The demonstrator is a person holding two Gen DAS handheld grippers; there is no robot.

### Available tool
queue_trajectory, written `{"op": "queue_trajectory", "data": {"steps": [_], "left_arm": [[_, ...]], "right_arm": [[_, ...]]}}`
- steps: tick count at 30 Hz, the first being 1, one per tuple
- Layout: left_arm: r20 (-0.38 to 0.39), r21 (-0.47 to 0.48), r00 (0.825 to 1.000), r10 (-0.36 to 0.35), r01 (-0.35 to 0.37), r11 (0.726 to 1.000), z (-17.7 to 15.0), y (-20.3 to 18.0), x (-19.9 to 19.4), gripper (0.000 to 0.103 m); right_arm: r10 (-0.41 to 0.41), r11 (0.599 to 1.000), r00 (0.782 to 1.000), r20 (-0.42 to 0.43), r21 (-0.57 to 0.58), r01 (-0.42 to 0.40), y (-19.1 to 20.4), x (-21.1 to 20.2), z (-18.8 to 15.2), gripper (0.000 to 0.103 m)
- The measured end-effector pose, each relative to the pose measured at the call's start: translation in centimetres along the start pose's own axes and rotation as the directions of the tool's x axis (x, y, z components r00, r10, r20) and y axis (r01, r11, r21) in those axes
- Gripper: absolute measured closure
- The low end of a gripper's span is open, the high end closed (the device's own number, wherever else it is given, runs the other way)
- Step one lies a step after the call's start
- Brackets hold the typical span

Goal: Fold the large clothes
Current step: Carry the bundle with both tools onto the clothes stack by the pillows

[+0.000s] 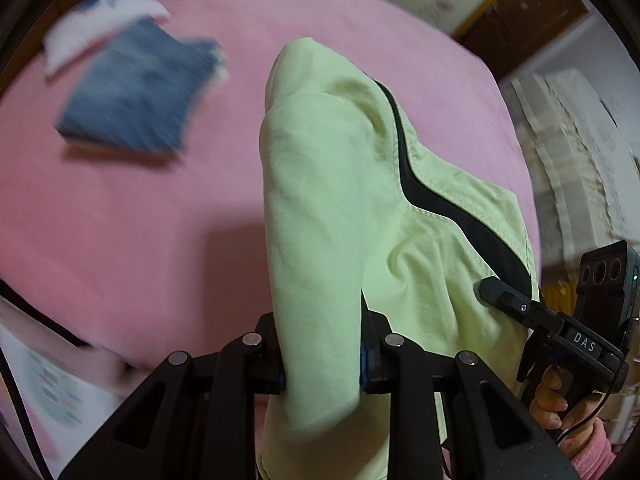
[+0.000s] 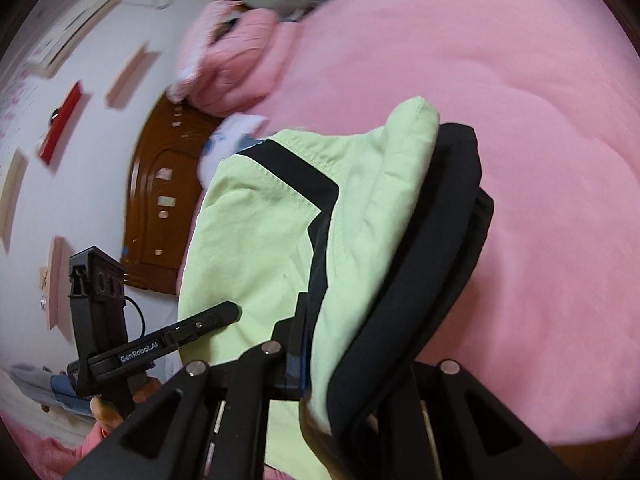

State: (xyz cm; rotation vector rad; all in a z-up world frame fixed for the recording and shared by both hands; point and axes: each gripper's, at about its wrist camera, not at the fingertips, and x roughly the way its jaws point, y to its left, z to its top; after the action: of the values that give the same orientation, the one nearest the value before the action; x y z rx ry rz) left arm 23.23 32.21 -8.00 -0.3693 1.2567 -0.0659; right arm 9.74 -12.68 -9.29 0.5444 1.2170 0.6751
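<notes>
Right at the lens, the left hand-held gripper (image 1: 322, 364) was clamped narrow on a thick fold of the light-green garment (image 1: 340, 200), cloth bunched between both pads. The pink bed (image 1: 140, 220) filled nearly everything behind, blurred. Over it the green garment with its black trim hung lifted, stretched between the two tools and clear of the bedding. The right hand-held gripper (image 2: 316, 372) pinched the garment's black-edged side, its jaws nearly closed on the fabric; from the left view its finger (image 1: 500, 294) pressed against the cloth. Back on the bed lay a folded pair of blue jeans (image 1: 136, 92), touching a white folded piece (image 1: 100, 16) behind them. A pink pillow (image 2: 228, 64) sat near the wooden headboard (image 2: 160, 208).
</notes>
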Motion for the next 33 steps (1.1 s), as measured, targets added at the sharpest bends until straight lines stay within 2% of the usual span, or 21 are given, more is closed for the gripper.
{"op": "queue_trajectory", "data": {"steps": [2, 5, 8, 13, 15, 17, 20, 23, 24, 25, 26, 27, 28, 29, 30, 31, 32, 33], "left_arm": [[0.036, 0.003, 0.999, 0.033, -0.033, 0.999, 3.2, 3.6, -2.4, 0.081], [0.073, 0.001, 0.997, 0.04, -0.04, 0.999, 7.8, 8.0, -5.5, 0.081], [0.144, 0.018, 0.987, 0.066, -0.069, 0.997, 11.7, 11.9, -8.8, 0.082], [0.224, 0.066, 0.966, 0.132, -0.15, 0.986, 20.3, 16.5, -11.9, 0.082], [0.241, 0.084, 0.957, 0.158, -0.183, 0.98, 22.2, 17.5, -12.4, 0.082], [0.245, 0.089, 0.953, 0.178, -0.205, 0.975, 24.8, 18.9, -12.3, 0.081], [0.261, 0.146, 0.939, 0.223, -0.267, 0.953, 28.8, 20.7, -10.5, 0.081], [0.304, 0.25, 0.908, 0.289, -0.369, 0.895, 31.4, 22.9, -6.1, 0.077], [0.301, 0.245, 0.906, 0.298, -0.376, 0.894, 31.0, 24.1, -4.2, 0.076], [0.284, 0.209, 0.911, 0.3, -0.364, 0.908, 32.0, 26.2, -2.1, 0.072], [0.247, 0.157, 0.917, 0.314, -0.358, 0.92, 32.6, 27.9, 0.3, 0.069], [0.191, 0.113, 0.914, 0.359, -0.384, 0.917, 33.4, 30.0, 3.0, 0.069], [0.146, 0.09, 0.896, 0.42, -0.435, 0.896, 33.6, 31.6, 5.2, 0.069], [0.126, 0.078, 0.879, 0.46, -0.471, 0.878, 33.6, 32.5, 6.5, 0.069], [0.137, 0.056, 0.869, 0.475, -0.486, 0.872, 33.2, 33.6, 7.5, 0.068], [0.166, 0.034, 0.873, 0.458, -0.469, 0.883, 32.6, 34.3, 7.9, 0.059], [0.185, 0.02, 0.878, 0.442, -0.453, 0.891, 32.1, 34.8, 8.1, 0.038], [0.205, 0.005, 0.88, 0.428, -0.438, 0.899, 31.4, 35.5, 8.2, 0.027]], "right_arm": [[0.024, 0.998, 1.0, 0.007, -0.056, -0.023, 3.6, 2.7, 1.5, 0.092], [0.062, 0.989, 0.998, 0.009, -0.133, -0.06, 8.6, 6.0, 4.3, 0.092], [0.122, 0.973, 0.992, 0.027, -0.198, -0.114, 13.6, 9.1, 7.5, 0.092], [0.189, 0.957, 0.98, 0.069, -0.236, -0.168, 19.6, 13.8, 11.7, 0.092], [0.211, 0.952, 0.974, 0.086, -0.246, -0.185, 21.5, 16.0, 13.6, 0.092], [0.243, 0.954, 0.966, 0.093, -0.202, -0.221, 22.9, 18.9, 15.7, 0.092], [0.262, 0.959, 0.959, 0.105, -0.142, -0.246, 24.0, 23.4, 18.5, 0.092], [0.245, 0.962, 0.961, 0.125, -0.155, -0.225, 24.4, 28.6, 19.9, 0.091], [0.235, 0.964, 0.964, 0.124, -0.155, -0.215, 24.0, 30.8, 20.3, 0.089], [0.218, 0.968, 0.969, 0.12, -0.151, -0.199, 23.2, 32.9, 20.5, 0.089], [0.17, 0.978, 0.979, 0.109, -0.142, -0.154, 21.9, 36.0, 20.7, 0.087], [0.127, 0.985, 0.988, 0.092, -0.126, -0.115, 20.7, 37.8, 20.5, 0.083], [0.061, 0.994, 0.997, 0.045, -0.093, -0.057, 19.1, 40.6, 20.4, 0.081], [0.009, 0.999, 0.999, -0.035, -0.05, -0.01, 17.5, 43.1, 20.1, 0.079], [-0.037, 0.999, 0.994, -0.098, -0.021, 0.036, 16.5, 44.6, 19.8, 0.075], [-0.074, 0.997, 0.99, -0.122, -0.002, 0.074, 15.3, 45.8, 19.2, 0.075], [-0.072, 0.997, 0.992, -0.101, -0.016, 0.071, 15.0, 45.8, 19.0, 0.067], [-0.075, 0.996, 0.996, -0.056, -0.051, 0.072, 14.9, 45.3, 18.7, 0.052]]}}
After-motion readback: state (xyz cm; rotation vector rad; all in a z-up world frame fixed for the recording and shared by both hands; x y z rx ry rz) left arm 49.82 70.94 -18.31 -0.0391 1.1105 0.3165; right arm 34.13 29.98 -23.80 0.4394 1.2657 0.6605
